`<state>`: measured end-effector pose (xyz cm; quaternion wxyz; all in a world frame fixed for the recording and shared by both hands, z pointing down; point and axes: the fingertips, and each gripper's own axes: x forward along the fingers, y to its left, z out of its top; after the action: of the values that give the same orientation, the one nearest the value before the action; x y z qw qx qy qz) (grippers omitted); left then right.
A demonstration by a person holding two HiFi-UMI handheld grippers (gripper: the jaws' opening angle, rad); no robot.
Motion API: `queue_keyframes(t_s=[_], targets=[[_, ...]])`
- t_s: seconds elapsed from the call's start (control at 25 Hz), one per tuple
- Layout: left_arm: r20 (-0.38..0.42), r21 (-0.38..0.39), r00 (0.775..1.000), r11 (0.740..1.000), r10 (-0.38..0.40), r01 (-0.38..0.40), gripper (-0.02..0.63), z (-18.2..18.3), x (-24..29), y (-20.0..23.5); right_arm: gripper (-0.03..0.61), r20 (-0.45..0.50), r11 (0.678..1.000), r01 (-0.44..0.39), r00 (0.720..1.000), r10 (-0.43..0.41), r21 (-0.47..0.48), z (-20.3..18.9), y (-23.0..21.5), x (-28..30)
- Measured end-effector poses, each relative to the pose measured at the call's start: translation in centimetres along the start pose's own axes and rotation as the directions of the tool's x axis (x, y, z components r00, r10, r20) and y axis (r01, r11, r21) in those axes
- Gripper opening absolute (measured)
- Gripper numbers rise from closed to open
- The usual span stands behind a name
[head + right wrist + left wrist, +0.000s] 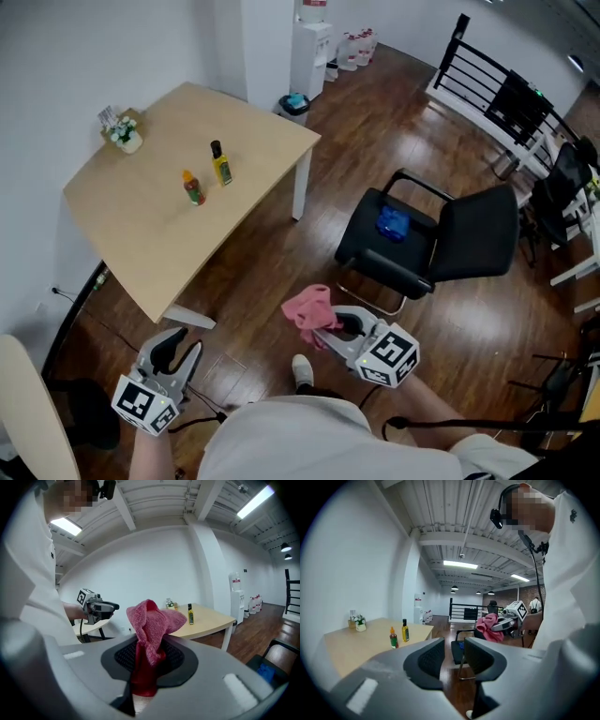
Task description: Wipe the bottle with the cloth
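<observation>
Desk [141,225] carries two bottles [221,165], well apart from you: your right tongs [325,328] clamp the cloth [307,306]; left tongs [187,343] closed, empty.

The left gripper [185,345] is held low at the person's left side, its marker cube [142,403] nearest the body. Its jaws point forward and a little downward, drawn close together with nothing between them. The left forearm [150,457] shows only at the bottom edge of the head view. The right gripper [330,325] is out ahead of the torso on the right forearm [427,398], also tipped slightly down — its jaws are clamped on a pink cloth [307,306] that bunches above the pads. The two grippers are well apart.
</observation>
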<state>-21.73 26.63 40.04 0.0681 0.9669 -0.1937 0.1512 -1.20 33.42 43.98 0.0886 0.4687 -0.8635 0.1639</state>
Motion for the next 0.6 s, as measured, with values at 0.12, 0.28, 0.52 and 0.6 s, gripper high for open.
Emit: queue_keyframes(t_s=[0.12,0.28,0.52,0.6], targets=[[0.017,-0.008,1.000,1.000,-0.022,0.022,0.140,-1.2,-3.9,-1.2,0.086,0.014,1.000,-0.016,1.000,0.016,-0.020,0.4,3.8,1.2],[0.027,-0.050,1.000,0.999,-0.003,0.005,0.140,-3.9,-9.9,-2.0,0.086,0.031,0.998,-0.043,0.999,0.045,-0.044,1.0,9.3,2.7],[0.056,-0.094,0.998,0.995,-0.008,0.013,0.140,-6.6,-16.2,-2.1,0.086,0.039,0.999,-0.029,0.999,0.029,-0.022,0.0,15.6,3.2],[0.073,-0.103,0.997,0.994,-0.011,0.018,0.140,-6.9,-17.4,-2.2,0.086,0.035,1.000,-0.020,0.999,0.020,-0.018,-0.6,17.4,3.0]])
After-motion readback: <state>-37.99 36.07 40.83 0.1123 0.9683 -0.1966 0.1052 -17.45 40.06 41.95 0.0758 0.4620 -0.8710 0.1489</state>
